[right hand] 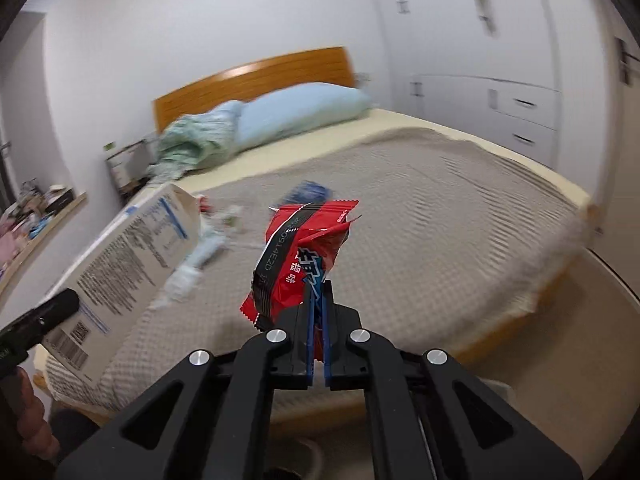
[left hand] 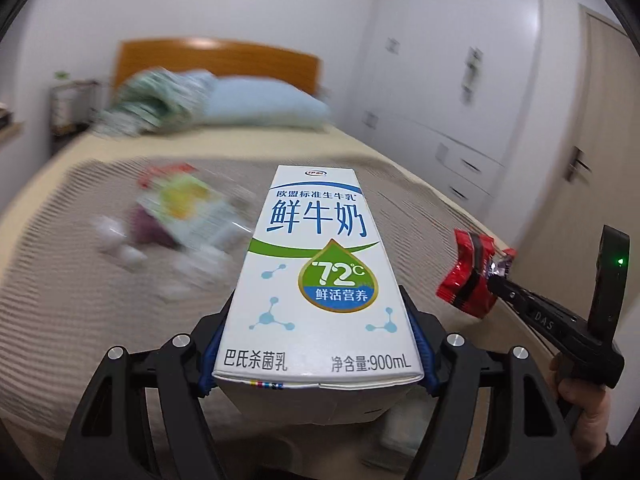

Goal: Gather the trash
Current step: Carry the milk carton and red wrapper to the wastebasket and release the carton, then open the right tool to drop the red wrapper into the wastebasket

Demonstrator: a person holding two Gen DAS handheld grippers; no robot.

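Observation:
A white 900 mL milk carton (left hand: pixel 316 240) with blue and green print sits between the blue pads of my left gripper (left hand: pixel 316 308), which is shut on its sides. From the right wrist view the carton (right hand: pixel 132 252) hangs at the left over the bed's corner. My right gripper (right hand: pixel 318 292) is shut on a crumpled red snack wrapper (right hand: pixel 296 248); the left wrist view shows that wrapper (left hand: pixel 466 280) at the right gripper's tip (left hand: pixel 494 280). More litter lies blurred on the grey blanket: a colourful packet (left hand: pixel 180 208), white scraps (left hand: pixel 120 244) and a blue wrapper (right hand: pixel 310 192).
The bed (right hand: pixel 440 208) fills the middle, with a blue pillow (right hand: pixel 304 112), a bunched green cloth (right hand: pixel 192 140) and a wooden headboard (left hand: pixel 216 60). White wardrobes (left hand: pixel 460 80) stand to the right, a nightstand (left hand: pixel 72 104) to the left. Pale floor (right hand: pixel 560 352) borders the bed.

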